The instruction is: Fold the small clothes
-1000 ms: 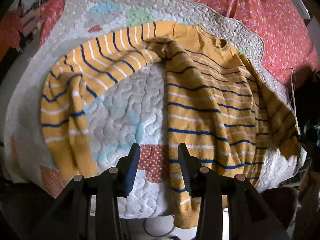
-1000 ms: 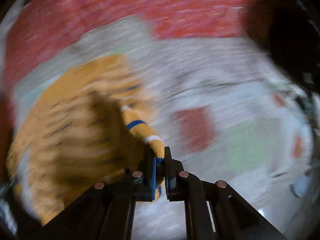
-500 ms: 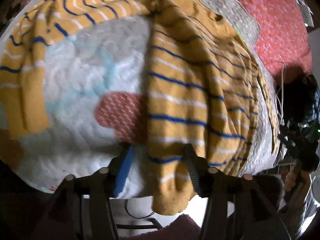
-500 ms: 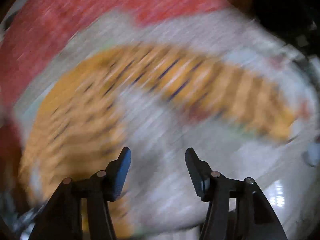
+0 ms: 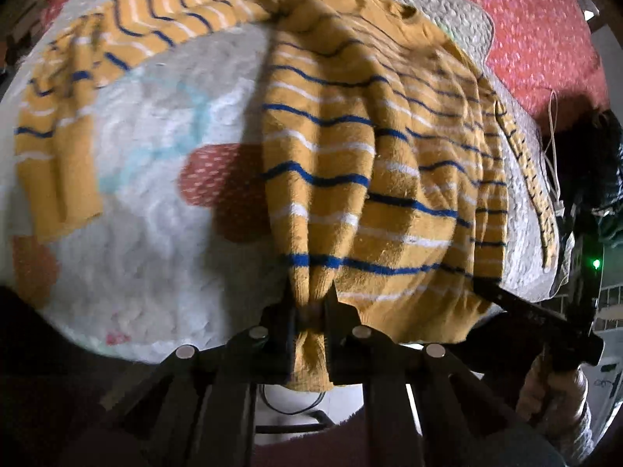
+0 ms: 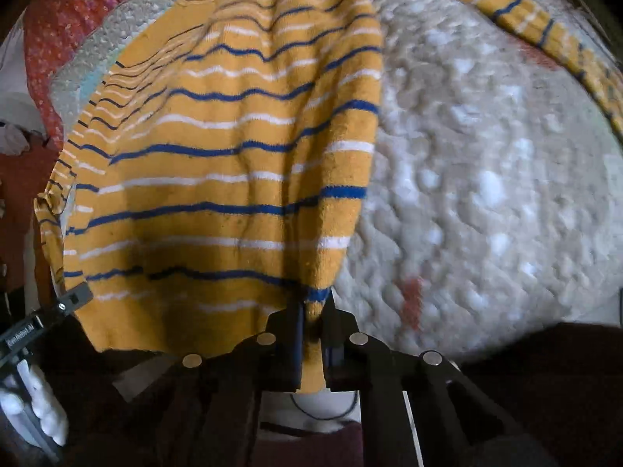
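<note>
A yellow sweater (image 5: 370, 163) with blue and white stripes lies flat on a quilted mat (image 5: 148, 233). My left gripper (image 5: 309, 311) is shut on the left corner of its hem, which bunches between the pads. The left sleeve (image 5: 58, 136) curves out to the left. In the right wrist view the same sweater (image 6: 233, 163) fills the left half, and my right gripper (image 6: 310, 323) is shut on the hem's right corner. The right sleeve (image 6: 545, 27) stretches out to the upper right. Each view shows the other gripper at the far hem corner: right gripper (image 5: 481, 284), left gripper (image 6: 74, 297).
The mat (image 6: 486, 194) lies on a red flowered bedcover (image 5: 537, 39). The hem hangs over the mat's near edge, with floor and a dark cable (image 5: 292, 408) below. A person's hand (image 5: 553, 389) holds the right gripper's handle. Dark clutter stands at the far right.
The left gripper came down from above the mat and shut on the hem. The right gripper let go of the sleeve cuff, swung to the hem's other corner and shut there.
</note>
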{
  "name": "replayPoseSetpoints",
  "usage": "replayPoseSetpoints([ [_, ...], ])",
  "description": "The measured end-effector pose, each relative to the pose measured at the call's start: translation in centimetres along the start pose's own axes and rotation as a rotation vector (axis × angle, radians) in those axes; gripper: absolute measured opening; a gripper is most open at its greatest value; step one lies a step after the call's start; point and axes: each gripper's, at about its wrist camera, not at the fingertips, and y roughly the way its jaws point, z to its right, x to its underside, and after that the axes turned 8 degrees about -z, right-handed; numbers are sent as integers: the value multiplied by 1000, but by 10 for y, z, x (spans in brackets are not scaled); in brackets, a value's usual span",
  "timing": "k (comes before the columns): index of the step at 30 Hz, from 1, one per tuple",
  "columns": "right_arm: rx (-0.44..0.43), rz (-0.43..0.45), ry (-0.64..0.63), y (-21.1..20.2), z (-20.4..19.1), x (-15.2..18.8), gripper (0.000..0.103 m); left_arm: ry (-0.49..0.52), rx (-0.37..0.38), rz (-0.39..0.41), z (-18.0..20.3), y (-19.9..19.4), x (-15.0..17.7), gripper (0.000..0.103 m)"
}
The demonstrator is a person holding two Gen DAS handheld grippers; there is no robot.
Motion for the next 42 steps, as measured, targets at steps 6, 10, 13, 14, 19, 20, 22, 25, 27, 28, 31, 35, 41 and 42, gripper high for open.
replayPoseSetpoints([
  [6,36,-72,27,-2,6,33,7,-36,-45,-51,-11,3,20,11],
  [10,33,-134,74,8,18,40,7,-46,-73,-97,-14,16,26,14],
  [13,-16,-107,86,-5,23,42,7,-84,-10,-110,-26,12,30,14],
  [14,-35,-90,87,-16,33,38,8,-89,-1,-94,-30,7,31,14],
  [19,-81,96,167,-80,61,7,37,-81,-15,34,-45,-33,40,23],
  [20,-76,145,216,-99,79,-4,48,-75,-25,63,-45,-41,40,27],
  [22,-79,204,305,-120,114,-13,53,-54,-41,109,-42,-52,37,32],
  [25,-145,262,475,-138,185,-24,54,-3,-59,148,-29,-59,30,40],
  [27,-206,282,586,-143,229,-20,54,33,-64,152,-18,-60,26,42],
  [28,-242,288,636,-144,247,-16,54,42,-68,150,-10,-57,22,42],
  [31,-376,310,774,-135,296,-5,56,67,-82,139,6,-50,10,43],
  [35,-411,372,855,-116,311,-13,56,78,-81,135,20,-46,0,43],
  [41,-380,428,959,-99,330,-32,55,107,-98,145,39,-46,-4,43],
  [42,-370,440,960,-101,332,-32,52,106,-101,142,40,-45,-4,43],
])
